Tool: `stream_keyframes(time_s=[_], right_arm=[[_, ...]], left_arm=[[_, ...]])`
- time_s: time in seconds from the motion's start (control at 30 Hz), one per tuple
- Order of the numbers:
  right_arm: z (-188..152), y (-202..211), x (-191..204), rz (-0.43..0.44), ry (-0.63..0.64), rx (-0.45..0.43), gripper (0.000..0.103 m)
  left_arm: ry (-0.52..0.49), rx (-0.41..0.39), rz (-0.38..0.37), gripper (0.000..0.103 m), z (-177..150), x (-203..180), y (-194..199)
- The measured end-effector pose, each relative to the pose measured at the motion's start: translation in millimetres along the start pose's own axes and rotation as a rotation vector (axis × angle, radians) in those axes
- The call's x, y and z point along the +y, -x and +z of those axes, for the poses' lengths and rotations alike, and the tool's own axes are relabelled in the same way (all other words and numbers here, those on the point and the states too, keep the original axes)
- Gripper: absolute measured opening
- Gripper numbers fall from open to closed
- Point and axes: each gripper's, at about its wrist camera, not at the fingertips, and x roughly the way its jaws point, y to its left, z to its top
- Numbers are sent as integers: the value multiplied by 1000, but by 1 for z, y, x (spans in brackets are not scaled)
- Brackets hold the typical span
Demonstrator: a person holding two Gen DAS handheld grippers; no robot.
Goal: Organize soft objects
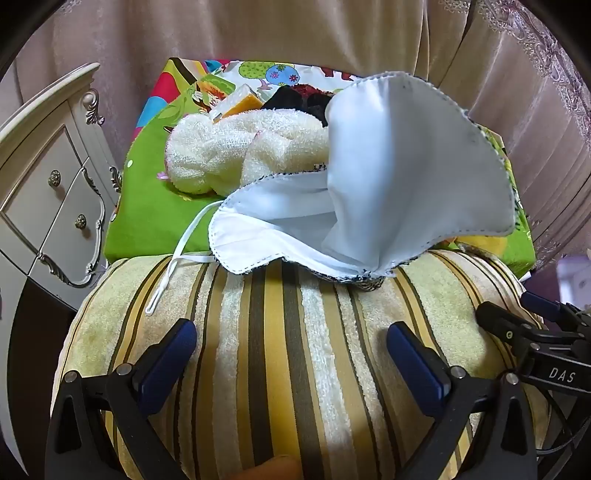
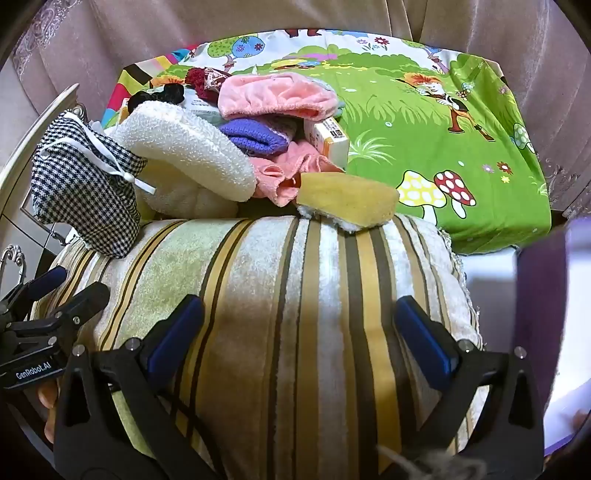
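Below our two hand-held grippers lies a striped cushion [image 1: 280,354], its long axis running side to side across both views and its stripes running away from us toward the pile behind it. We hold the left hand-held gripper [image 1: 291,350] with its blue-padded jaws spread wide over the cushion's near half, nothing between them; the right hand-held gripper [image 2: 299,332] hangs the same way, jaws wide apart and empty, just beside the left one. On the cushion's far edge rests a houndstooth drawstring bag [image 2: 85,184], gaping toward us in the left view so that we see its white lining [image 1: 388,177], with its white cord [image 1: 173,266] trailing down the cushion. A yellow sponge [image 2: 347,199] sits on the same edge, its long side lying across the stripes. Behind them, on the table's green cartoon cloth [image 2: 443,155], we see a cream towel [image 2: 184,155], a pink cloth [image 2: 277,96], a purple knit piece [image 2: 255,136] and a small box [image 2: 328,140] heaped together, touching one another. A white carved dresser [image 1: 48,192] stands to the left, and curtains [image 1: 295,33] hang behind the table.
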Motion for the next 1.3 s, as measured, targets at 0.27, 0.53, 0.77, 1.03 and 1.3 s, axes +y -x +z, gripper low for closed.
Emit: stream_keyframes(time_s=[0.27,0.53,0.77,1.03,1.3], right_arm=[[0,0,0,3,-1,-5,103],[0,0,0,3,-2,-4,103],[0,0,0,3,-2,-3,103],[0,-1,0,3,-2,-3,103],[0,-1,0,3,-1,-3,103]], left_arm=[[-6,-7,8,103,0,0,0],[-5,-6,8,103,0,1,1],[-8,-5,13,103,-2,0,0],[-9,-4,15,103,-1,0,0],[-9,-4,15,103,-1,-1,0]])
